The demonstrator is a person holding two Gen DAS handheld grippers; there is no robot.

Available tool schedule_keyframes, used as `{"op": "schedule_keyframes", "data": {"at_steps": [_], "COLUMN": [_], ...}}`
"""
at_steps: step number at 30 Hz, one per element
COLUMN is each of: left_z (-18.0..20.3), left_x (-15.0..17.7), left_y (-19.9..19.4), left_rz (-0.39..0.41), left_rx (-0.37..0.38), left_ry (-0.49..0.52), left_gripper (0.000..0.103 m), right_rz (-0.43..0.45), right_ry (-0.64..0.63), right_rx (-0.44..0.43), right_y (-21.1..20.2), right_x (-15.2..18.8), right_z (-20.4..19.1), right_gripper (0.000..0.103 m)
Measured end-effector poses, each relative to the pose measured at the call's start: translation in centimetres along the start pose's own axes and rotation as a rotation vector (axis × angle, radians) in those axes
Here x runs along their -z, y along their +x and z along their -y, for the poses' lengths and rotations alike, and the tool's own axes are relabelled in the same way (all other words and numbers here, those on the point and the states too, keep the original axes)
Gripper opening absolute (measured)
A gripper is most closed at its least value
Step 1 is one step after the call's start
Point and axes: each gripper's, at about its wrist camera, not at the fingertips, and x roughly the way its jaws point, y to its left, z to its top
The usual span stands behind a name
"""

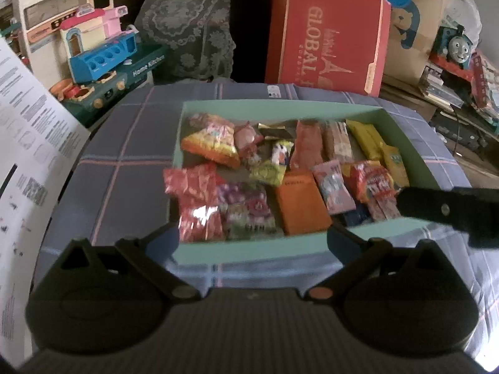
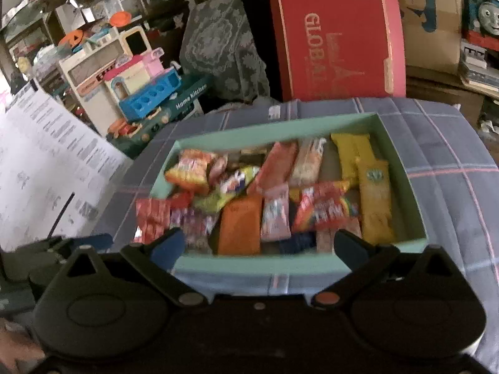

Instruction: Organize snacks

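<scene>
A shallow mint-green box (image 1: pixel 249 254) (image 2: pixel 249 265) sits on a blue plaid cloth and holds several snack packets. Among them are an orange packet (image 1: pixel 299 205) (image 2: pixel 240 224), yellow bars (image 1: pixel 368 137) (image 2: pixel 374 199), a red foil packet (image 1: pixel 193 199) (image 2: pixel 152 218) hanging over the left wall, and a red candy pack (image 1: pixel 374 180) (image 2: pixel 324 205). My left gripper (image 1: pixel 252 240) is open and empty, just before the box's near wall. My right gripper (image 2: pixel 257 246) is open and empty at the same wall. The right gripper's black body (image 1: pixel 452 208) enters the left wrist view from the right.
A red "GLOBAL" carton (image 1: pixel 330 31) (image 2: pixel 336 37) stands behind the table. A toy kitchen set (image 1: pixel 93 53) (image 2: pixel 140 90) is at the back left. A large printed white sheet (image 1: pixel 28 143) (image 2: pixel 46 162) leans at the left. A blue toy train (image 1: pixel 455 43) sits at the back right.
</scene>
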Motion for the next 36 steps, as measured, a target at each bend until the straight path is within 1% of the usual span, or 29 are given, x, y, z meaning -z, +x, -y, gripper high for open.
{"op": "schedule_keyframes", "data": {"at_steps": [8, 12, 16, 18, 24, 36], "left_z": [0.0, -0.2, -1.1, -1.4, -1.9, -2.4], "left_x": [3.2, 4.4, 5.5, 5.8, 6.4, 6.2], "left_y": [-2.5, -2.8, -2.5, -2.3, -1.9, -1.8], "left_rz": [0.018, 0.013, -0.010, -0.024, -0.040, -0.041], "left_rx": [-0.034, -0.056, -0.066, -0.070, -0.080, -0.093], "left_ry": [0.001, 0.003, -0.022, -0.033, -0.045, -0.066], "left_gripper": [0.103, 0.103, 0.103, 0.103, 0.103, 0.103], "right_rz": [-0.021, -0.035, -0.055, -0.071, -0.096, -0.110], "right_ry": [-0.053, -0.031, -0.010, 0.007, 0.013, 0.003], "right_rx": [0.062, 0.086, 0.129, 0.137, 0.143, 0.144], "right_y": [-2.7, -3.3, -3.3, -3.2, -2.9, -2.2], "right_x": [4.0, 5.2, 6.3, 6.8, 7.4, 6.8], "right_z": [0.1, 0.6, 1.3, 1.6, 1.8, 1.4], "right_gripper": [0.103, 0.103, 0.103, 0.103, 0.103, 0.103]}}
